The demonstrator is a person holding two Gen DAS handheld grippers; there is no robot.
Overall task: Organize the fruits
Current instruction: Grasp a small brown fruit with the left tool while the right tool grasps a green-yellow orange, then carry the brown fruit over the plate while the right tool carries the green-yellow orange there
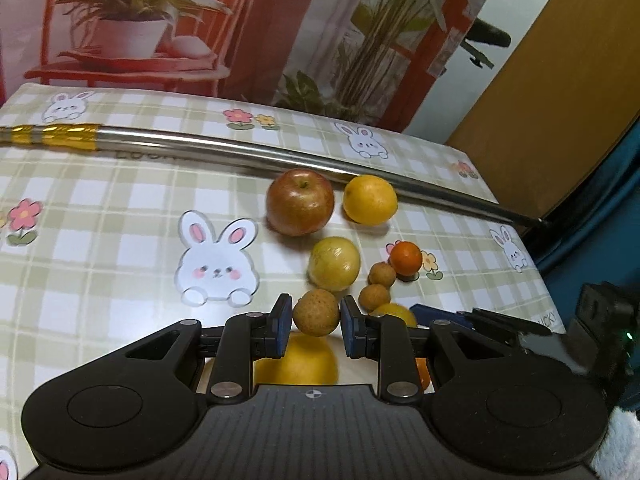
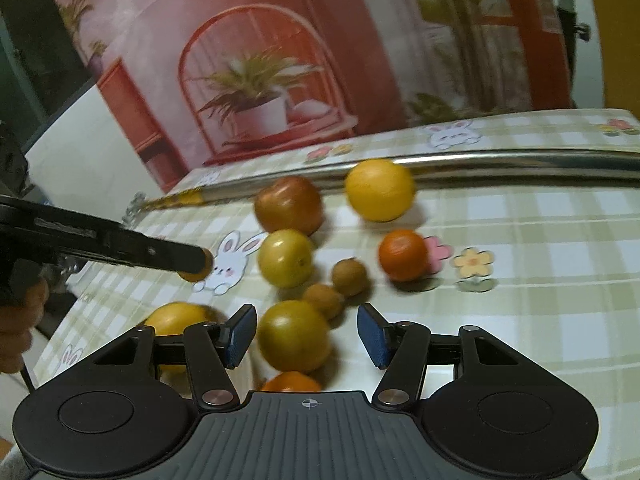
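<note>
On the checked, rabbit-printed bench, my left tongs clamp a small round brown fruit, lifted clear at six o'clock of the red apple. My right tongs stand open around a yellow-green round fruit, not pressing it. Sorting is mid-pick; next I judge I must carry the brown fruit to its group.

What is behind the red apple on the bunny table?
Behind the apple lies a long shiny metal pole across the tablecloth. The apple hides a short stretch of it.
</note>
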